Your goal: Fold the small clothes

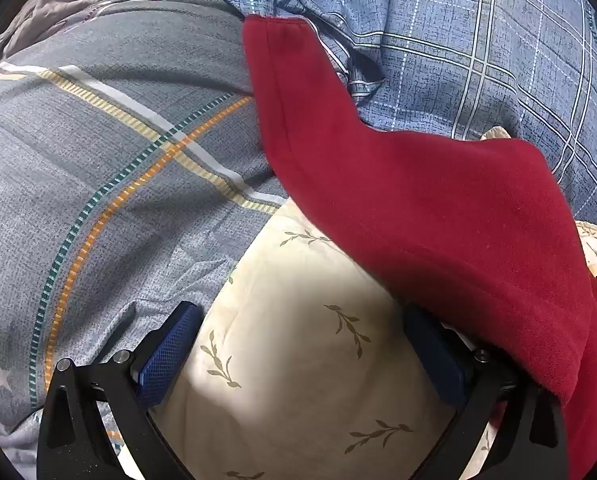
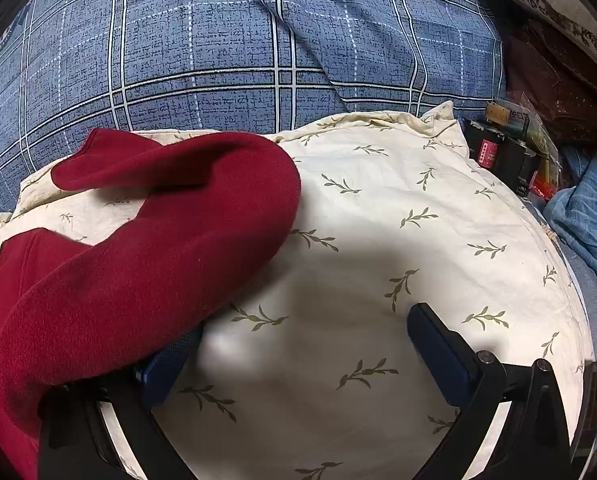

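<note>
Looking down on the bed, I see the blue checked quilt [image 2: 258, 40] at the back, a grey striped cover [image 1: 118, 160] to my left, and the cream leaf-print pillow [image 2: 378, 220] under both my tools. The red fleece garment [image 1: 438, 220] is spread over the pillow between them, one narrow end reaching up toward the quilt and its bulk draped over the inner finger of each tool. My left tool [image 1: 302, 356] is spread wide with nothing between its pads; my right tool [image 2: 306, 356] is likewise wide open and grips nothing, the fleece only lying over its left finger. My worry is that closing now could pinch pillowcase along with fleece, or catch one loose layer so the fold drags crooked. The soft pillow may also let the cloth slide. I cannot make out which part of the garment is which, its lower edge is cut off, and the clutter beside the pillow [image 2: 510, 152] is too small to identify.
</note>
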The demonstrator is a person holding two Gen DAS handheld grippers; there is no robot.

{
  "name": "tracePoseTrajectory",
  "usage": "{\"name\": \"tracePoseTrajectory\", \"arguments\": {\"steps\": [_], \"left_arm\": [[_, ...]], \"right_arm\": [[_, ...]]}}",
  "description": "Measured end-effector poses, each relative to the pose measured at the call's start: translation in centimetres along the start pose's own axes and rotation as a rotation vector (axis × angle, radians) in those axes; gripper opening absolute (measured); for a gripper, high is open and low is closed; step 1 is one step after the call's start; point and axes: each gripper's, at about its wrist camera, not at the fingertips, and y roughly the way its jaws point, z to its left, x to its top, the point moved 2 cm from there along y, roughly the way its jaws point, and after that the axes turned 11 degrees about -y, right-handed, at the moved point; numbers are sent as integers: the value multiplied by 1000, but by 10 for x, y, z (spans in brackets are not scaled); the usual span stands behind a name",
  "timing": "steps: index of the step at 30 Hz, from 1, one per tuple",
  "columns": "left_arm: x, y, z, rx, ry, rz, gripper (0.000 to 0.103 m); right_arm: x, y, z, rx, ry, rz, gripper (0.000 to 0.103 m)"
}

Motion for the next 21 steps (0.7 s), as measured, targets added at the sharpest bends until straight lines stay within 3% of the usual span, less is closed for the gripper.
{"name": "tracePoseTrajectory", "arguments": {"steps": [16,21], "left_arm": [[-1,1,0,-3,0,6,102],[-3,-7,4,2,10,39,102]], "right_arm": [[0,0,0,0,0,-1,102],[0,0,0,-4,0,1,102]]}}
